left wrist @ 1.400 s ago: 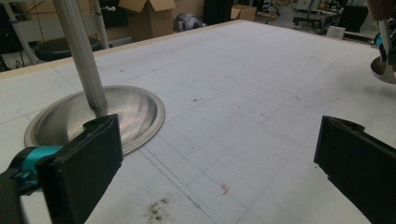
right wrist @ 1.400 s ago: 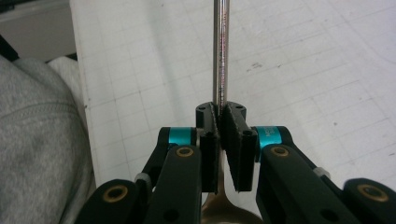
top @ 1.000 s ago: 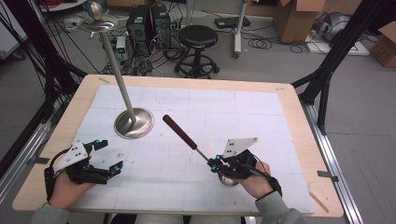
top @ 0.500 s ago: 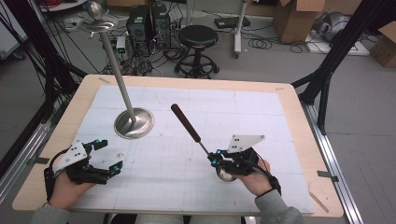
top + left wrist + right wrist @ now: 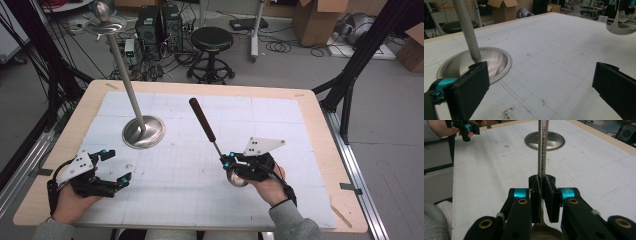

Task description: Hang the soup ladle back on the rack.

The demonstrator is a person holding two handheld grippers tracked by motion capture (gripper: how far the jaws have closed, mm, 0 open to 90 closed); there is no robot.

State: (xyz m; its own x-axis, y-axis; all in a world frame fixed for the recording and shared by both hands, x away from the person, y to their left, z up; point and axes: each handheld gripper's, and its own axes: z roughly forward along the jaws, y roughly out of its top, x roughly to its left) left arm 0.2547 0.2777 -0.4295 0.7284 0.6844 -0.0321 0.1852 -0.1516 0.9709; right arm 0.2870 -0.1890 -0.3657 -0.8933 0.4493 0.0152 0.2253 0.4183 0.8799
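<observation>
A metal ladle (image 5: 202,120) with a dark brown handle slants up and to the left from my right gripper (image 5: 227,161), which is shut on its thin shaft (image 5: 541,150) just above the bowl (image 5: 236,177). The bowl hangs below the jaws, just above the mat. My left gripper (image 5: 118,165) rests at the front left of the table, open, with nothing between its jaws (image 5: 541,85). Ahead of it stands a metal stand with a round base (image 5: 144,131) and a tall leaning pole. The left gripper view has the ladle bowl (image 5: 620,27) at its upper right.
A white gridded mat (image 5: 280,125) covers the wooden table (image 5: 320,115). The stand's pole carries a small dish with a ball (image 5: 102,12) high above the far left corner. A black stool (image 5: 212,37), boxes and cables lie on the floor beyond.
The ladle's handle end has swung up and away from the mat, so the ladle stands steeper in the right gripper. The left gripper has stayed put.
</observation>
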